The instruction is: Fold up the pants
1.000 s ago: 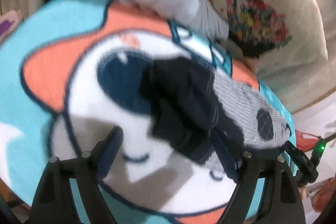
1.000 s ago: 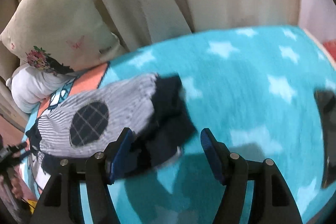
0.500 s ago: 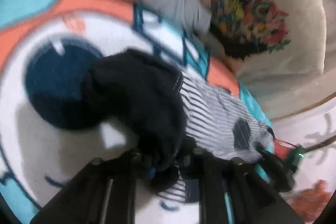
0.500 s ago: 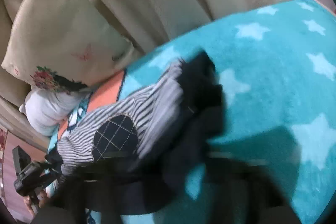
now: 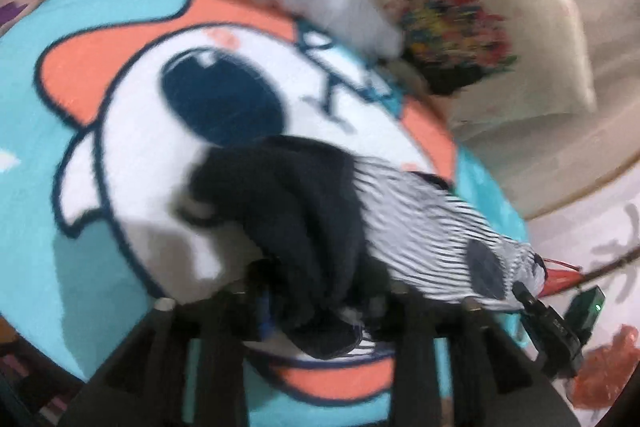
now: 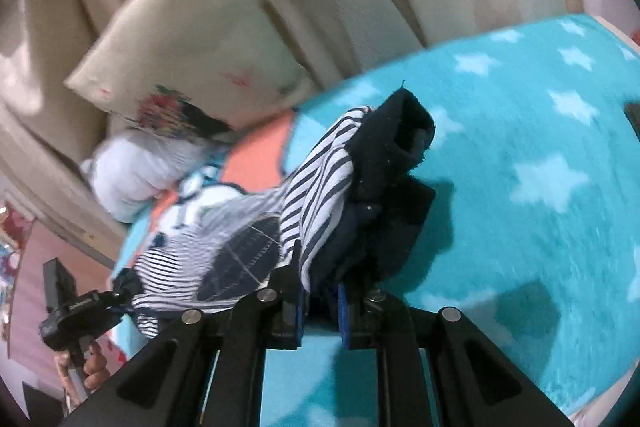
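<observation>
Pants of navy-and-white striped knit with dark navy cuffs and a checked knee patch (image 6: 248,259) lie stretched across a turquoise fleece blanket printed with white stars and a big cartoon face (image 6: 540,131), one cuffed end bunched up in each tool. The right gripper (image 6: 320,301) has its blue pads pinched on the striped leg and navy cuff just in front of it, and its jaws are opening slightly with the cloth between them. The left gripper (image 5: 316,307) holds the other dark cuff (image 5: 304,211) bunched between its fingers; its jaws are opening too, though blur hides how firmly the pads bite.

The main risk, as I judge it, is a loosening grip: either cuff could slide out, so the garment drops in a heap and the fold is lost. Both grips are on thick bunches, so layers could also peel away unevenly and leave a crooked crease. The fleece looks grippy and may drag the trailing middle, twisting it.

At the far left, a cream pillow with a floral print (image 6: 188,39) and a pale lilac cushion (image 6: 132,171) lie near enough that a far-swung leg might catch on them.
</observation>
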A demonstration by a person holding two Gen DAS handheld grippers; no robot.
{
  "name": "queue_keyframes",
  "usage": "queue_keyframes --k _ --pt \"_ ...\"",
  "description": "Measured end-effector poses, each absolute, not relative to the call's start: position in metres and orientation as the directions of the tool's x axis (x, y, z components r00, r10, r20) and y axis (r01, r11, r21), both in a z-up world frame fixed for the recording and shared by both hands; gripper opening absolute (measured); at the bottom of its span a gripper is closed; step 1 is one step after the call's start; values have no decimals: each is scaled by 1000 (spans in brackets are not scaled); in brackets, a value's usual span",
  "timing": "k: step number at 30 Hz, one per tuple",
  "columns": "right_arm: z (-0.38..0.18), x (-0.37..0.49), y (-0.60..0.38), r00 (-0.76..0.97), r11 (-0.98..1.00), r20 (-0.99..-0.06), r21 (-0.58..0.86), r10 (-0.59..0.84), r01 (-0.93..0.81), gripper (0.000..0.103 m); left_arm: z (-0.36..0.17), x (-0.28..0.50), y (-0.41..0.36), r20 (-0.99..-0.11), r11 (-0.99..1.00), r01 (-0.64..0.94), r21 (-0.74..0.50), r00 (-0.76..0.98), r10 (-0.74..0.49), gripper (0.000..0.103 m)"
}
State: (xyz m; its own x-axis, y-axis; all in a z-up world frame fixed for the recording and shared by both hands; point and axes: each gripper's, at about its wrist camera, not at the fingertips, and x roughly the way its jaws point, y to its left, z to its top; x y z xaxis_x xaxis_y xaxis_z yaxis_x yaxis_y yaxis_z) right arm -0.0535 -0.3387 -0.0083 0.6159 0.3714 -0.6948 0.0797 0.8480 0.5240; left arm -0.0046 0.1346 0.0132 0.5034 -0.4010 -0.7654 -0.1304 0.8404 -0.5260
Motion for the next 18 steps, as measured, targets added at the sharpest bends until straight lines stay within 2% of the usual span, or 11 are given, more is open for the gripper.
queue_keyframes --k 1,3,4,5,7,9,13,15,18 --pt "-20 -50 -341 592 863 -732 492 337 118 33 9 -5 138 -769 843 -141 -518 508 -388 45" --pt "-25 -54 -349 596 839 -720 527 355 137 34 10 -12 145 -751 830 -138 -540 524 -401 49" --pt "-21 -61 -355 610 826 -706 545 358 146 37 15 -21 149 -733 821 -128 -556 541 -412 50" --pt "-16 -64 -357 621 825 -703 544 347 155 45 21 -28 154 -722 823 -118 -556 559 -408 55" --pt "-1 -76 -360 655 839 -688 523 311 150 50 36 -44 162 -710 841 -117 -529 603 -363 58" --pt "18 -91 -356 678 830 -637 554 366 73 50 51 -61 168 -679 844 -95 -528 644 -352 64" --pt "13 -86 -322 547 693 -551 717 630 -76 50 60 -77 165 -590 772 -18 -635 656 -470 70" --pt "2 -79 -307 500 677 -562 733 659 -67 50 53 -73 153 -564 723 14 -691 616 -550 71" --pt "-16 -68 -295 470 686 -606 728 642 1 50 32 -63 128 -575 678 13 -735 519 -633 71"
